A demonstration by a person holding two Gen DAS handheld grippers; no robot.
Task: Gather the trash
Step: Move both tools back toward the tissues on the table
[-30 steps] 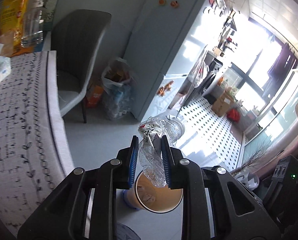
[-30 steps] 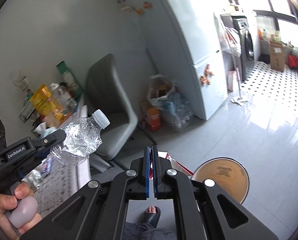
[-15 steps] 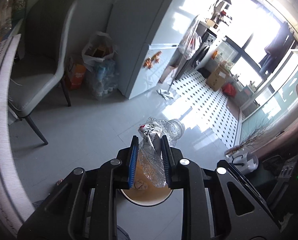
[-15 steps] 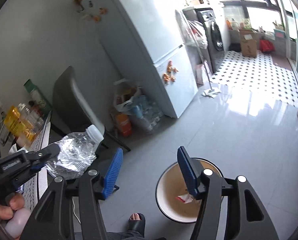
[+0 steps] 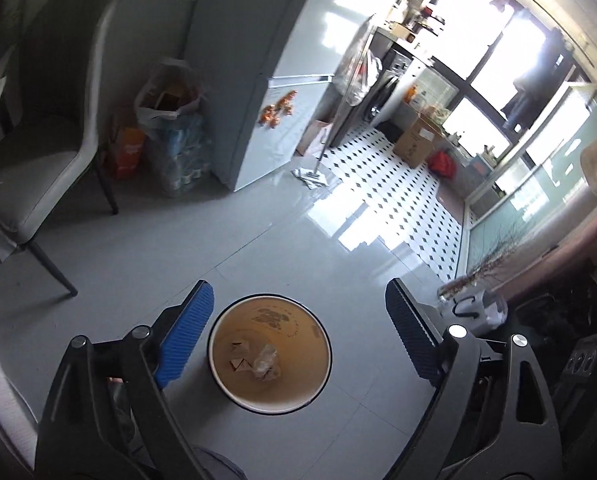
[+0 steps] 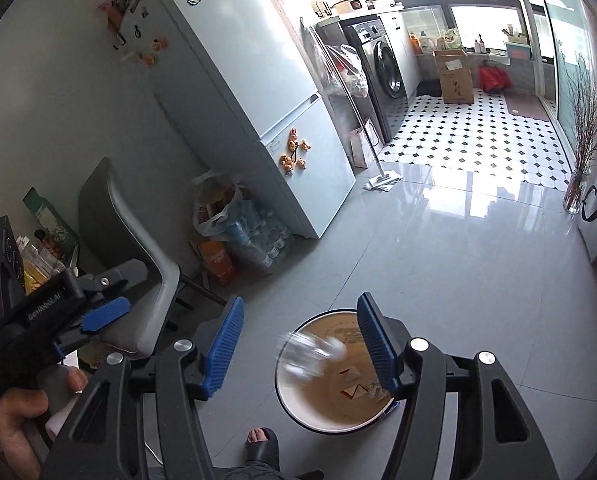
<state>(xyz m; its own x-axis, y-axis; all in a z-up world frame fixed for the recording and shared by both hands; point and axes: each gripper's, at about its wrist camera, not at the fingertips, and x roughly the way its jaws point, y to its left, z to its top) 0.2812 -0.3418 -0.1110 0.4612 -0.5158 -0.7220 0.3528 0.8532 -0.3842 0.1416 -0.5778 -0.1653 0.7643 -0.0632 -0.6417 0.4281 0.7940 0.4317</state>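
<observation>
1. Left gripper: its jaws are opening wide, with nothing between the blue pads. It points steeply down over the round bin on the grey floor.
2. Right gripper: jaws parting and about half open, pads bare. It also tilts down toward the bin, whose far rim shows between its fingers.
3. Crushed plastic bottle: a blurred clear shape at the near-left edge of the bin's mouth in the right wrist view, seemingly falling in. Its long axis cannot be read from the blur.
4. Bin contents: small paper scraps and a crumpled clear piece lie on the brown bottom.
5. Key relation: the bin stands directly below and ahead of both grippers, so neither is clearly nearer. The chair and a table edge with bottles lie to the left. Judged from this, further trash would be sought on that side, nearer the left hand.
</observation>
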